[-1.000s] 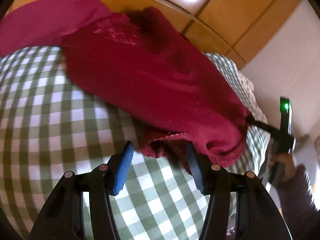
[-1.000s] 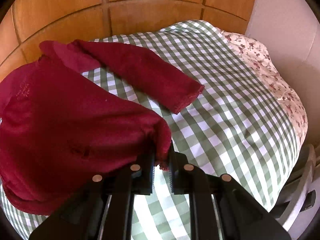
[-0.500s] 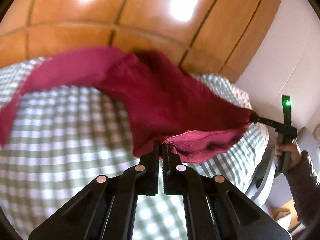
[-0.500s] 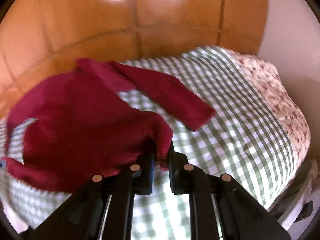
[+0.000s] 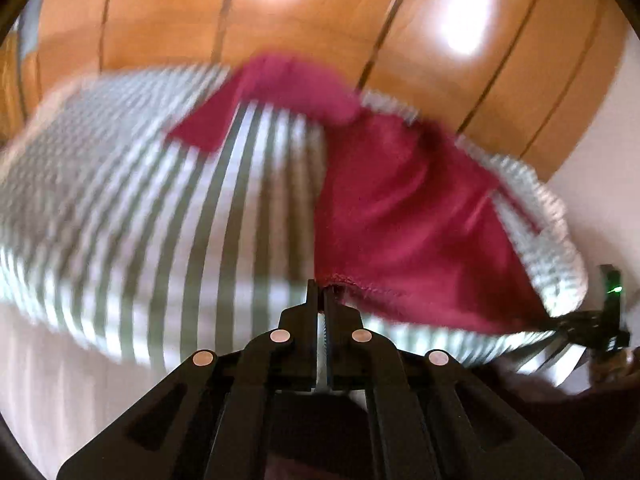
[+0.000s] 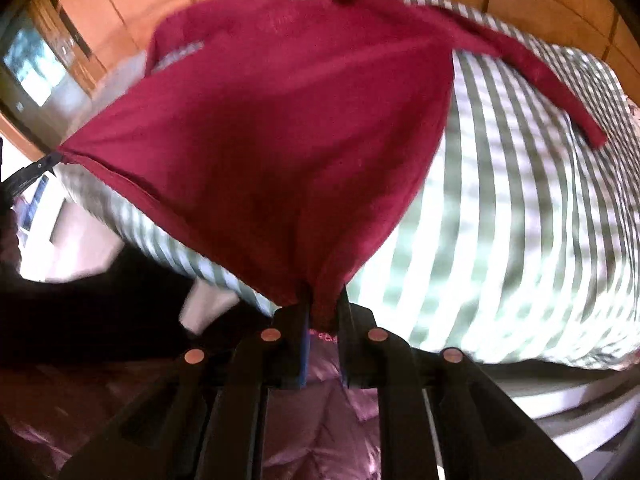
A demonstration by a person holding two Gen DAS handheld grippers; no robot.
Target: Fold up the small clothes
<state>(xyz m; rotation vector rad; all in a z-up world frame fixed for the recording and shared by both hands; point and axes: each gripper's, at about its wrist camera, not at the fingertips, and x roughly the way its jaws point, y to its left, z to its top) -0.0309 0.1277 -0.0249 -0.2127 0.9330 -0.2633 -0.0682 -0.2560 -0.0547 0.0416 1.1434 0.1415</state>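
Observation:
A dark red long-sleeved sweater is stretched in the air over the bed, its hem held at both corners. My left gripper is shut on one hem corner; the sweater runs from it to the right. My right gripper is shut on the other hem corner. The right gripper also shows in the left wrist view, and the left gripper shows in the right wrist view. One sleeve trails on the bed; the other sleeve lies at the far side. The views are motion-blurred.
The bed has a green-and-white checked cover with a floral edge. Wooden wardrobe panels stand behind it. A pale wall is at the right. A shiny purple jacket is below my right gripper.
My left gripper closed on the hem corner. Both grippers then lifted and pulled back toward the bed's near edge, drawing the sweater taut between them and dragging its sleeves across the cover.

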